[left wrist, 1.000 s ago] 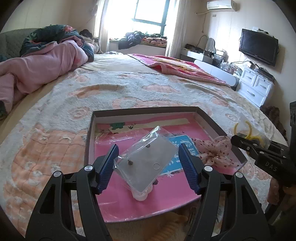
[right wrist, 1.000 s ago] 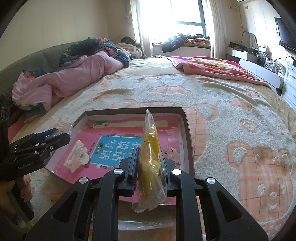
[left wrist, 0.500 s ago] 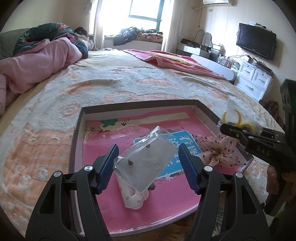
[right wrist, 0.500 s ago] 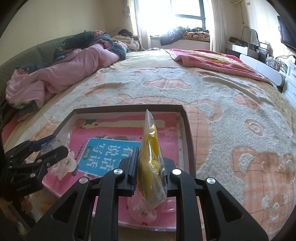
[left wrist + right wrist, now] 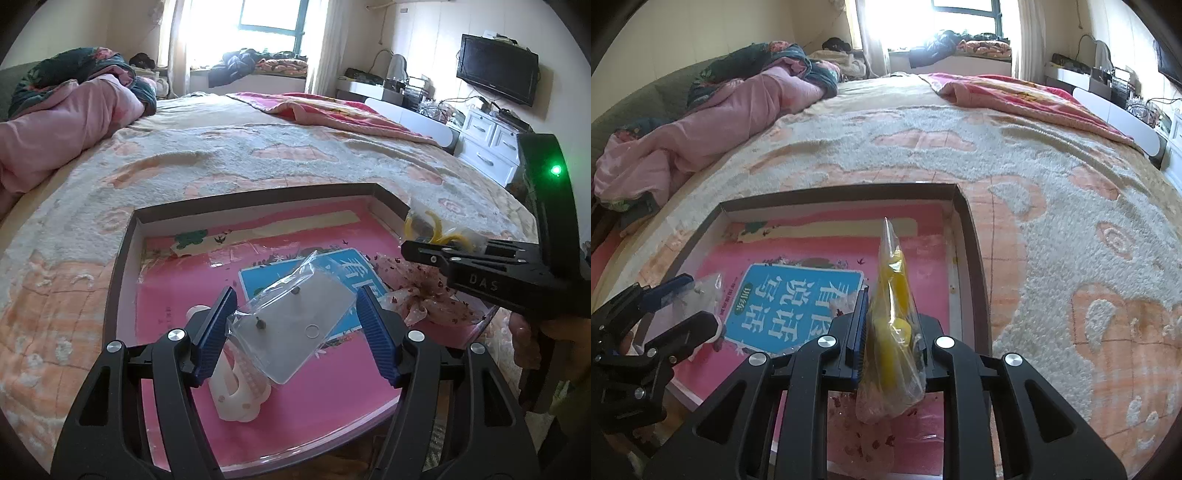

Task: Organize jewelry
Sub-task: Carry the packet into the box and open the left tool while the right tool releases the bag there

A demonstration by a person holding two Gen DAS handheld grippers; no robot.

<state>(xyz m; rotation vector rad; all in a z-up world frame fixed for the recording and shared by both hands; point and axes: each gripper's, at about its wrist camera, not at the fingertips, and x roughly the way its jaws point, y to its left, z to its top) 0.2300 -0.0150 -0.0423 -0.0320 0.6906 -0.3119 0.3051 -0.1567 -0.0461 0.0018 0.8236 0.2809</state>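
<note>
We hold the left gripper (image 5: 295,332) over the pink tray (image 5: 125,266) on the bed (image 5: 258,155), fingers fairly wide w/ a clear earring bag (image 5: 291,332) wedged between the blue pads (image 5: 216,334). Right gripper (image 5: 892,345) has its fingers narrow, pinching a bag w/ yellow jewelry (image 5: 894,314) upright above the tray's right side. White hair clip (image 5: 236,395) & spotted bow (image 5: 424,295) lie in the tray.

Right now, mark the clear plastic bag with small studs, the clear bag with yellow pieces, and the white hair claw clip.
clear plastic bag with small studs (image 5: 295,325), left wrist view, flat middle of the bag.
clear bag with yellow pieces (image 5: 892,332), right wrist view, yellow contents.
white hair claw clip (image 5: 236,402), left wrist view, lower body.
</note>
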